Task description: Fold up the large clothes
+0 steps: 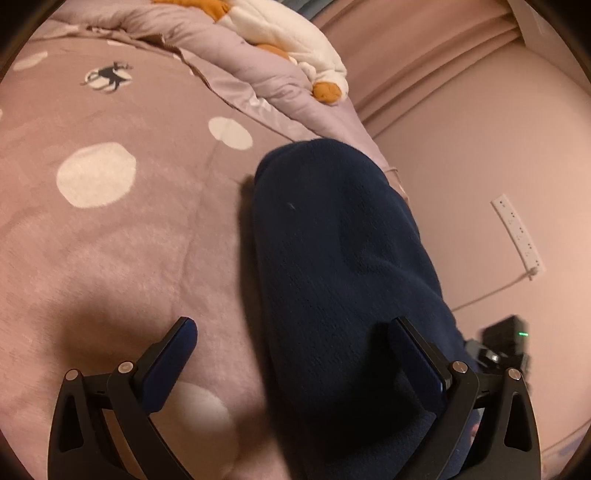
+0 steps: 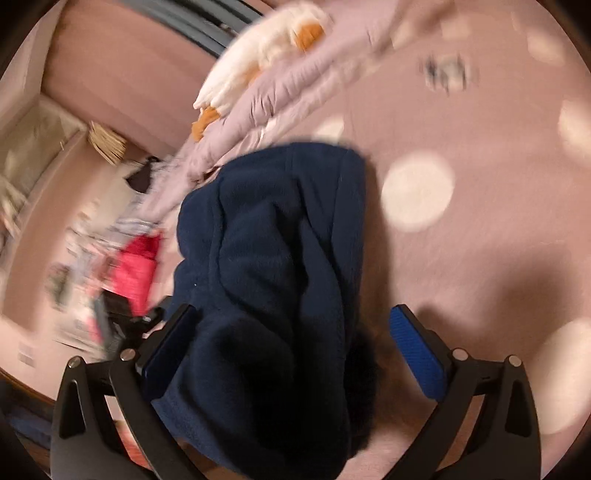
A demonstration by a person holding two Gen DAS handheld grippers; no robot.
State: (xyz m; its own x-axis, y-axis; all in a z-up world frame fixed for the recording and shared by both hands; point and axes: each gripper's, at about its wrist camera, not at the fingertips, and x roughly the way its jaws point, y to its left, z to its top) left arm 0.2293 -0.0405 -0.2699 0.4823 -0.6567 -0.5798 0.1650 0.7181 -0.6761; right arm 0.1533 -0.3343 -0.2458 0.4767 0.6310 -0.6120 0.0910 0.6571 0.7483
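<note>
A dark navy fleece garment (image 1: pixel 332 258) lies folded in a long narrow bundle near the edge of a pink bed with white dots (image 1: pixel 110 221). It also shows in the right wrist view (image 2: pixel 273 258). My left gripper (image 1: pixel 291 332) is open, its jaws wide apart, hovering over the near end of the garment; its right finger (image 1: pixel 417 354) is over the cloth. My right gripper (image 2: pixel 291 325) is open, its jaws spread on either side of the garment's near end, holding nothing. The right wrist view is blurred by motion.
A rumpled lilac quilt (image 1: pixel 236 74) with a white and orange plush blanket (image 1: pixel 295 33) lies at the far side of the bed. Beyond the bed edge are a pale floor, a white power strip (image 1: pixel 517 236), and clutter with a red item (image 2: pixel 136 266).
</note>
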